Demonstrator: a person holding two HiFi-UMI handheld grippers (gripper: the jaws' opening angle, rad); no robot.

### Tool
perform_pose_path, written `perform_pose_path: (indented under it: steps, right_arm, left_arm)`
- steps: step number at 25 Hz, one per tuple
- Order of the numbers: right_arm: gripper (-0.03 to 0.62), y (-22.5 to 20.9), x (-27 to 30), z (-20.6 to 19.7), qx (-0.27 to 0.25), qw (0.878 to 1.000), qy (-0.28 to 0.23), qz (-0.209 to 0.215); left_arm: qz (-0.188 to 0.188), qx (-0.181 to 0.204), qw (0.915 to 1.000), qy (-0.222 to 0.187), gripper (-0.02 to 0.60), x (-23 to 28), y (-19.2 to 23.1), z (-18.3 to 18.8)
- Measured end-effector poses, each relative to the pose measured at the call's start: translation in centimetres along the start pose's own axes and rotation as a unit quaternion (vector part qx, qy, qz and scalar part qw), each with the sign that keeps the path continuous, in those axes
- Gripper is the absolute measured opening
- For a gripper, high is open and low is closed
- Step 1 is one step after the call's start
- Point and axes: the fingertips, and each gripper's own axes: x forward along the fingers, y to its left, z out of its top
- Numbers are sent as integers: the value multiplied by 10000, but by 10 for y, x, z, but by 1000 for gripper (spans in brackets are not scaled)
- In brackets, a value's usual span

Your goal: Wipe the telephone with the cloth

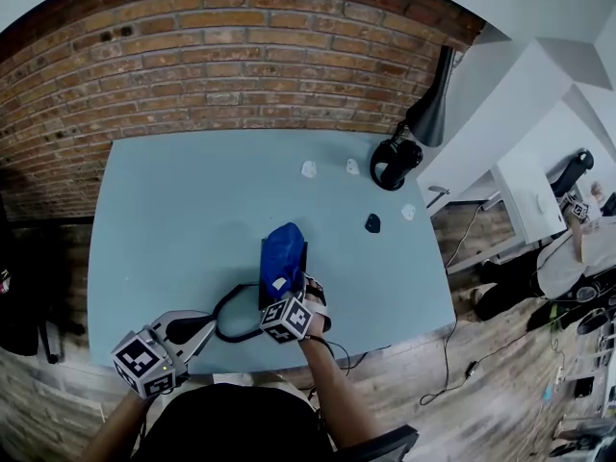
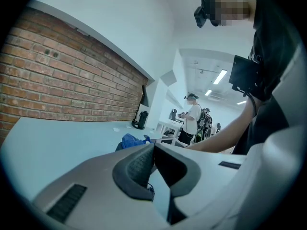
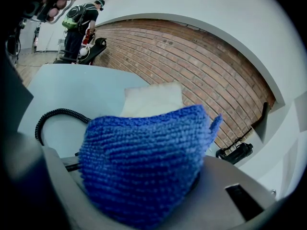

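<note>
The brick wall (image 1: 212,56) fills the far side at 12 o'clock, and the light blue table (image 1: 164,219) spreads out from it towards me. At the table's 2 o'clock corner stands a black desk lamp (image 1: 423,114), its round base on the tabletop and its shade leaning out past the edge.

The telephone (image 1: 302,258), dark and oblong, lies towards the table's 6 o'clock edge, just in front of me, its long side running from 12 to 6. The blue cloth (image 1: 282,256) is draped over most of it, so only a dark strip along its 3 o'clock side shows. From its near end the black cord (image 1: 229,323) loops out towards 8 o'clock and curls back.

My right gripper (image 1: 291,295) sits at the telephone's 6 o'clock end. In the right gripper view its fingers are clamped on a thick fold of the cloth, which fills the space between them. A pale patch shows behind the fold; I cannot tell what it is.

My left gripper (image 1: 208,330) is at 7 o'clock from the telephone, beside the cord loop. In the left gripper view its fingertips (image 2: 144,159) are pressed together with nothing between them.

Three small white bits (image 1: 309,169) are scattered from 12 to 2 o'clock of the telephone, well apart from it, and a small black thing (image 1: 373,223) lies at 2 o'clock, closer in.
</note>
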Motion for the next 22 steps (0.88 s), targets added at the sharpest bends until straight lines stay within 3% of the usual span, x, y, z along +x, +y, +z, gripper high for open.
perform_pose_path:
  steps: [22]
  right_arm:
    - [61,29,-17,-18,-55,9999,-16,96]
  left_arm:
    - [-27,41,10000,42,23,0,-4,-6]
